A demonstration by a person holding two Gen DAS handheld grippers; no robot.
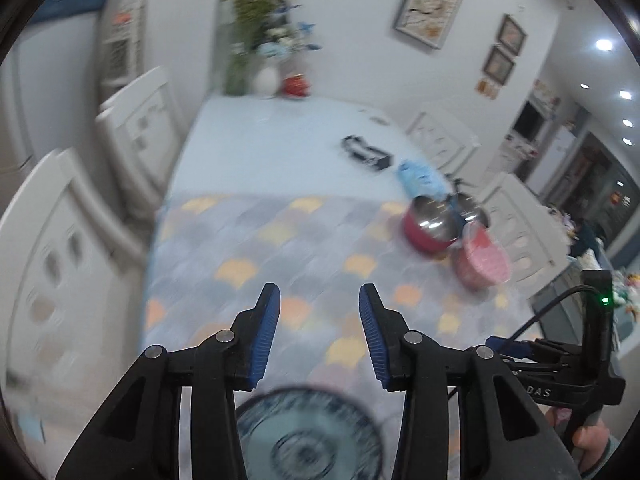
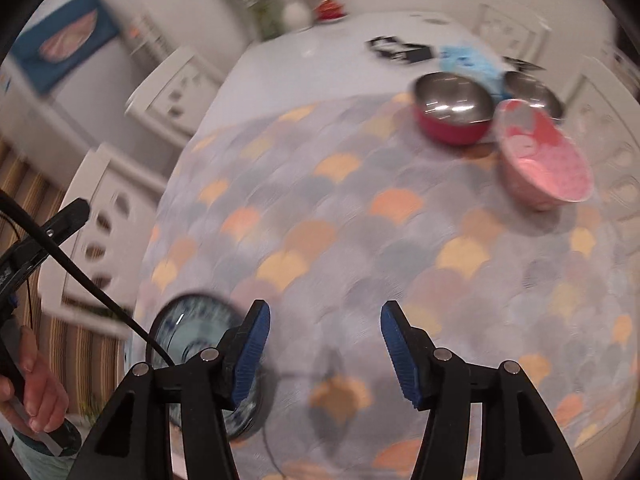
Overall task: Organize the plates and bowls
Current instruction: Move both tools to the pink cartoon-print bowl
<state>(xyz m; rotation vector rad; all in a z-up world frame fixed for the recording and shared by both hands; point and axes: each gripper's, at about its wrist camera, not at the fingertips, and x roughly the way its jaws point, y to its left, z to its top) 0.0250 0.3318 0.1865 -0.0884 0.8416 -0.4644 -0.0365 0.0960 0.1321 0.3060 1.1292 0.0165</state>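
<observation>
Both claws are empty with jaws standing apart: the left gripper (image 1: 320, 312) hovers just above and beyond a blue-and-white patterned dish (image 1: 308, 436), which lies below and between its fingers, and the right gripper (image 2: 325, 332) has that same dish (image 2: 192, 344) low to its left, partly hidden behind its left finger. Well ahead and to the right of the right claw sit a red bowl with a shiny steel lining (image 2: 454, 114), a pink bowl (image 2: 544, 156) tipped on its side and touching it, and a second steel bowl (image 2: 532, 88) just behind. The likely trouble, I judge: the glazed dish is smooth and shallow-rimmed, so ribbed blue pads could slide off its edge; the tilted pink bowl may roll if nudged; polished steel is slippery; and the scalloped, soft-looking tablecloth (image 2: 340, 208) could drag and bunch under a pushed dish. Both views are blurred, so fine contact cannot be told
</observation>
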